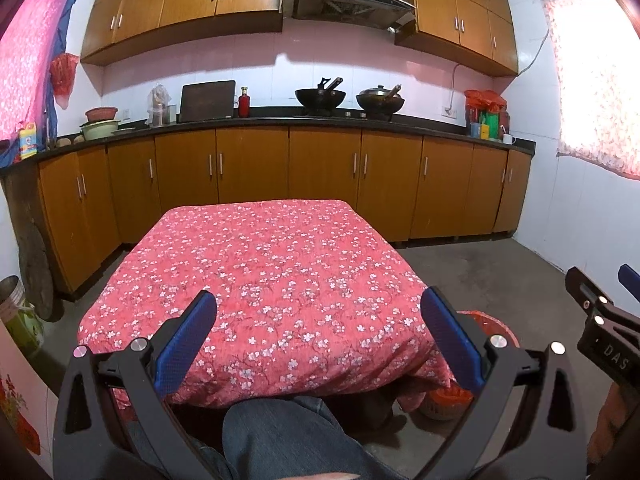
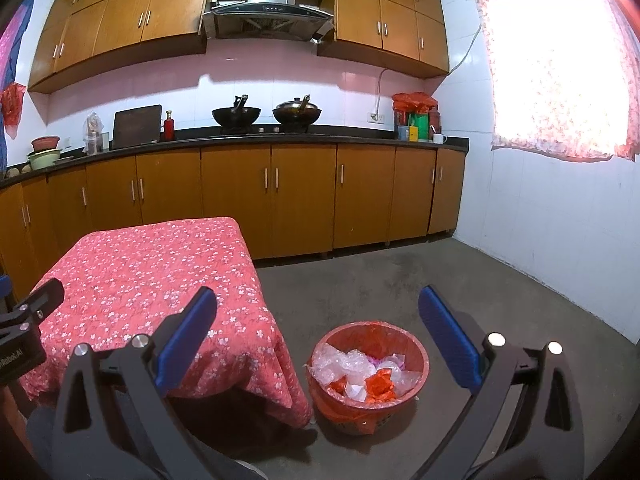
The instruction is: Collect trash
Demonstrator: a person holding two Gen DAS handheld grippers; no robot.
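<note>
Denim, a knee (image 1: 280,436) in worn blue jeans, fills the bottom of the left view, framed by the left claw (image 1: 320,340), whose two black arms with blue textured pads stand wide apart and hold nothing. Over the floor, the right claw (image 2: 318,340) is spread just as wide and is likewise empty; its tips frame the bin (image 2: 366,376) below. That bin is round, of red plastic, lined with a thin red bag, and stands on the grey concrete floor (image 2: 440,272) just beside the hanging corner of the cloth (image 2: 160,272). Inside lies the trash (image 2: 360,372): crumpled clear film, white scraps and several red-orange wrapper pieces, too tangled to count. In the left view only the rim of the bin (image 1: 492,328) shows, largely hidden behind the claw's right arm and the cloth. This red cloth (image 1: 260,280), printed with small white blossoms, drapes a square counter whose top is bare. Beyond runs a dark kitchen worktop (image 2: 280,136) over orange-brown wooden cabinets, carrying two black woks (image 2: 236,116), a red bottle (image 2: 169,126) and a white mug (image 2: 439,138). A steel hood (image 2: 270,8) hangs above the stove.
</note>
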